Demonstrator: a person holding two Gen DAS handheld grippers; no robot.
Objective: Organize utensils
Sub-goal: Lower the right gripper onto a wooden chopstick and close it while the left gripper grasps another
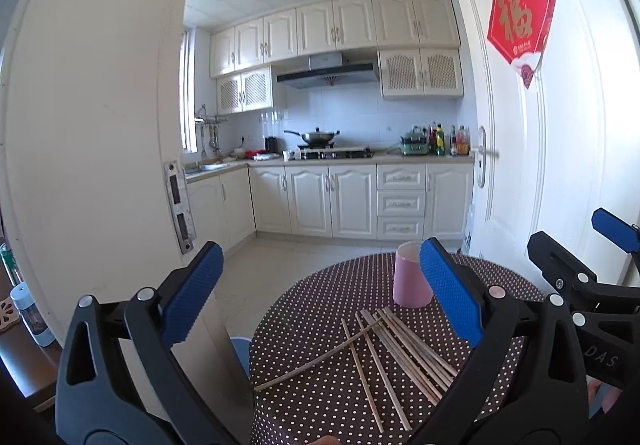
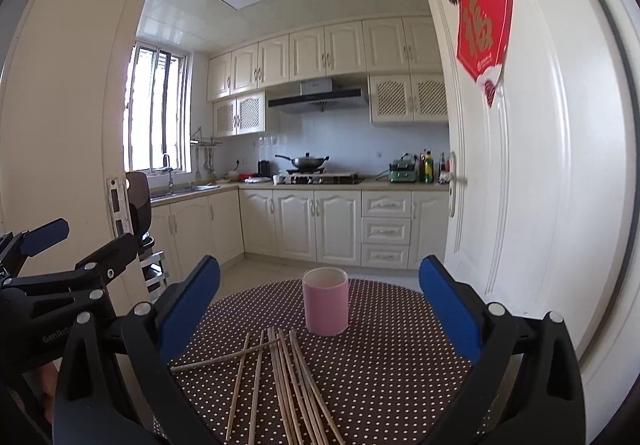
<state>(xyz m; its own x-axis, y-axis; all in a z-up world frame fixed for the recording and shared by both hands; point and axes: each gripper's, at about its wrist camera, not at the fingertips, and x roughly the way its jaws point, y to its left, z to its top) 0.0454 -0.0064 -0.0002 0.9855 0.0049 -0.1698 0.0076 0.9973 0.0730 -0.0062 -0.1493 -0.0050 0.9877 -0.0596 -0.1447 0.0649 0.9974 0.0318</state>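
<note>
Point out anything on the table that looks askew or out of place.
One chopstick lies crosswise over the others, pointing toward the table's left edge, while the rest of the chopsticks lie loose but roughly parallel on the polka-dot tablecloth. None are in the pink cup, which stands upright behind them. Nothing looks spilled or broken.

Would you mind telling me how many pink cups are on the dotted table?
1. The pink cup stands upright on the dotted table, just beyond the loose chopsticks; nothing suggests another is hidden.
</note>
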